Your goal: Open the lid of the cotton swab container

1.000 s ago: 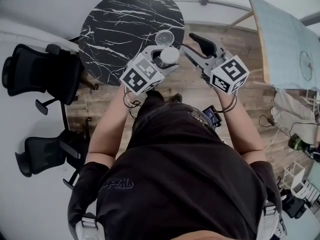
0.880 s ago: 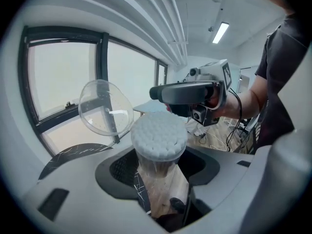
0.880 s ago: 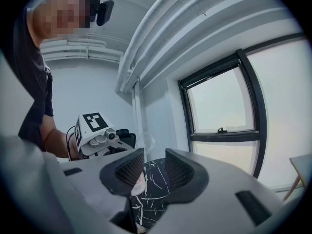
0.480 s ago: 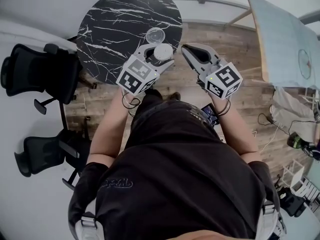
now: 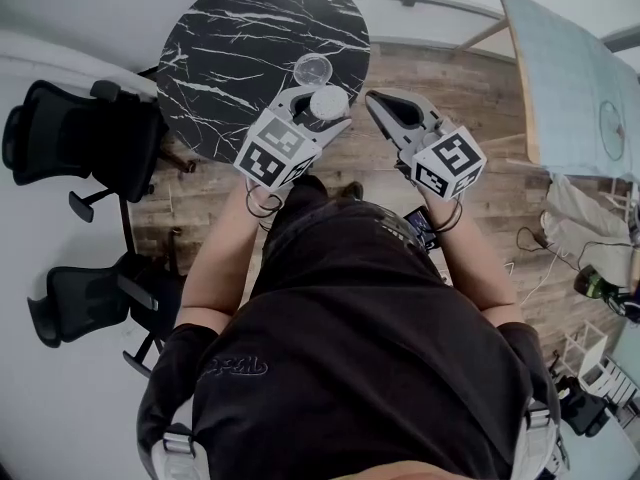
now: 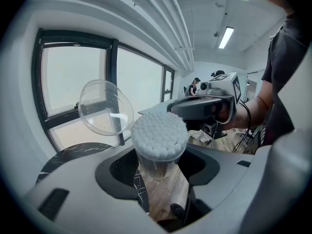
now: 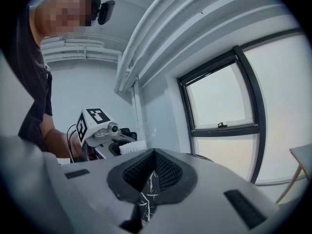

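The cotton swab container (image 5: 328, 102) is a small clear tub packed with white swab tips (image 6: 160, 134). My left gripper (image 5: 318, 106) is shut on its body and holds it upright above the edge of the black marble table (image 5: 230, 48). Its clear round lid (image 5: 313, 69) is flipped open and hangs back from the rim, also visible as a lid (image 6: 105, 107) in the left gripper view. My right gripper (image 5: 378, 103) is just to the right of the container, apart from it. Its jaws are closing and meet at the tips (image 7: 153, 157) with nothing between them.
Two black office chairs (image 5: 80, 143) (image 5: 85, 308) stand left of the round table. A pale table (image 5: 570, 68) fills the upper right, with cables and bags on the wooden floor (image 5: 580, 238). Large windows (image 7: 224, 106) lie ahead of both grippers.
The right gripper's jaws have gone from wide open to shut and it has drawn back slightly. The left gripper still holds the container, lid open throughout.
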Action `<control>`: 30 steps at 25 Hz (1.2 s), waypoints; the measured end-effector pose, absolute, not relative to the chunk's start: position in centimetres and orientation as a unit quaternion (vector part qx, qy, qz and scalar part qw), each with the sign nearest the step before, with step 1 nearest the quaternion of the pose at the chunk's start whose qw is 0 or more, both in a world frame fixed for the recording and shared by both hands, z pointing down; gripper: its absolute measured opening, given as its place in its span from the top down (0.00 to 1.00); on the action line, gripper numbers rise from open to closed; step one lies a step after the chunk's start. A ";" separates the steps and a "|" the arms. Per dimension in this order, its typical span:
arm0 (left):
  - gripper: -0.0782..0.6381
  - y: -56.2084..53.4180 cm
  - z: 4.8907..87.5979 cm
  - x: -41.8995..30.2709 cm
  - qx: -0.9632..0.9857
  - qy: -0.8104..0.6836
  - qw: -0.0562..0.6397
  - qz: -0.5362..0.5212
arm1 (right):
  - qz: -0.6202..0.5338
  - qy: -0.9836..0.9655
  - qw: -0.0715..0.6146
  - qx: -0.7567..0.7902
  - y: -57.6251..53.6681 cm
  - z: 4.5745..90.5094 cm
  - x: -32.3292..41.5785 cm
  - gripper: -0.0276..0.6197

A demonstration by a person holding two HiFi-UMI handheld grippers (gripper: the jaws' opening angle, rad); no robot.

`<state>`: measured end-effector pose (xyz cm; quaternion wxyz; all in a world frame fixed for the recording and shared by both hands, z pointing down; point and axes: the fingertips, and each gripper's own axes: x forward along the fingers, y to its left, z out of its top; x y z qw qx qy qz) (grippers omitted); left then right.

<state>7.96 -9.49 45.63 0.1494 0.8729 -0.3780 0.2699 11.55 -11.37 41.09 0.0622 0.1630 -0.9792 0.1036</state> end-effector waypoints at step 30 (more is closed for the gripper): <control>0.53 2.1 43.4 -4.1 0.884 -0.351 0.123 0.282 | 0.098 -0.975 0.059 0.188 -0.2 40.2 -0.2 0.92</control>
